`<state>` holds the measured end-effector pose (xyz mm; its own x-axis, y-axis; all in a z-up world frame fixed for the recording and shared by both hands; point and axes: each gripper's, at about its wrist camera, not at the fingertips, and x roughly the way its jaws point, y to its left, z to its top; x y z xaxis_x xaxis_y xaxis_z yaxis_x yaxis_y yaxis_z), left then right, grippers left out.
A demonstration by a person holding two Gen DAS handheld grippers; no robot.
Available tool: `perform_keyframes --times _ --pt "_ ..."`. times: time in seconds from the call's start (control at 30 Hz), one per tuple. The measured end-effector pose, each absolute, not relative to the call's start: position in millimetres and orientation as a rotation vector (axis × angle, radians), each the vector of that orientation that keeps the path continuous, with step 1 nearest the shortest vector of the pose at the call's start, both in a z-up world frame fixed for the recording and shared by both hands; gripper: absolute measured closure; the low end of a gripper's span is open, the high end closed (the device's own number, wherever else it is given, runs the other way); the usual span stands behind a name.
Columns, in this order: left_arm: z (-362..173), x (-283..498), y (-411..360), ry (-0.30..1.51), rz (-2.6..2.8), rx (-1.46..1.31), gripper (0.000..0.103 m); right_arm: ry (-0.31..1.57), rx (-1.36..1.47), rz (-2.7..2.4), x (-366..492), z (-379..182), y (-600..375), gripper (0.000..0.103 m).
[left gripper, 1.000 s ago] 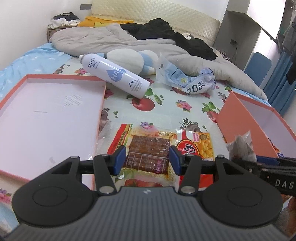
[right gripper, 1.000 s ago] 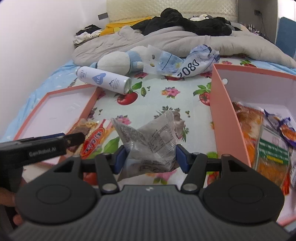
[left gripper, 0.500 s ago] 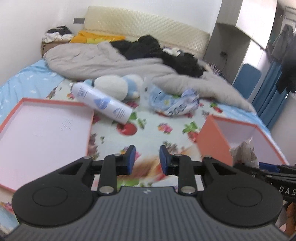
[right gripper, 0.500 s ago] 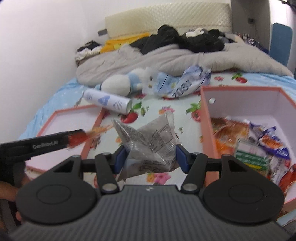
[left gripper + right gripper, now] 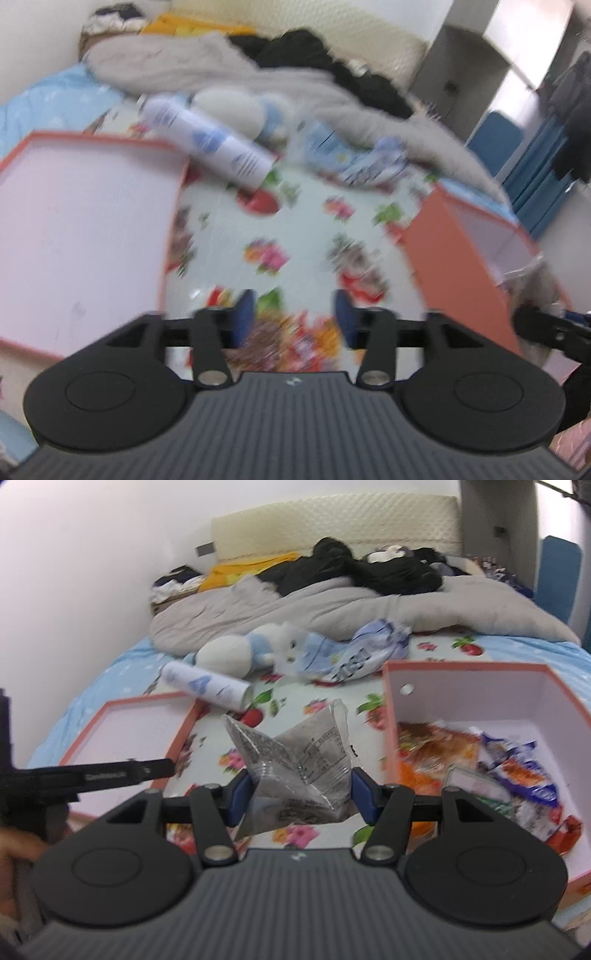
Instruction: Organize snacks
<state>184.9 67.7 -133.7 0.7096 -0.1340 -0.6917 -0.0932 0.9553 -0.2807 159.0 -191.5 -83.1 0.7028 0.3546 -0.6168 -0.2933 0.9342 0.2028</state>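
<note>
there were two orange boxes (image 5: 391, 716) (image 5: 122, 720), one spray can (image 5: 207, 686), one plush toy (image 5: 236, 651), and one clear snack packet (image 5: 299, 771).

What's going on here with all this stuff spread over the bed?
A person is sorting snacks into an orange box on the bed, using a two-finger gripper in each hand. The right gripper is clamped on a crinkly clear snack packet, held up beside the box, which already has several packets inside. The left gripper has just been opening its jaws, with a blurred red and yellow snack pack lying below them. The box's lid lies open to the left.
</note>
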Motion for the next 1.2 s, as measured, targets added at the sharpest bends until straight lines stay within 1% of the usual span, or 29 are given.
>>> perform_keyframes --times 0.13,0.37,0.47,0.73,0.8,0.93,1.07,1.2 --pt "-163 179 91 0.845 0.013 -0.332 0.036 0.726 0.089 0.374 152 -104 -176 0.043" --pt "-208 166 147 0.882 0.032 -0.736 0.036 0.820 0.090 0.395 169 -151 -149 0.043" --pt "-221 162 160 0.889 0.061 -0.855 0.036 0.820 0.044 0.437 184 -163 -127 0.043" --pt "-235 155 169 0.833 0.092 -1.054 0.036 0.842 -0.209 0.468 211 -207 -77 0.043" --pt "-239 155 170 0.825 0.089 -1.110 0.036 0.813 -0.268 0.470 209 -213 -75 0.043" --pt "-246 165 162 0.841 0.070 -1.181 0.036 0.814 -0.264 0.474 206 -214 -79 0.043" --pt "-246 173 144 0.885 0.071 -1.189 0.036 0.811 -0.199 0.485 203 -215 -93 0.043" --pt "-249 177 129 0.888 0.095 -1.219 0.037 0.831 -0.133 0.484 205 -215 -104 0.044"
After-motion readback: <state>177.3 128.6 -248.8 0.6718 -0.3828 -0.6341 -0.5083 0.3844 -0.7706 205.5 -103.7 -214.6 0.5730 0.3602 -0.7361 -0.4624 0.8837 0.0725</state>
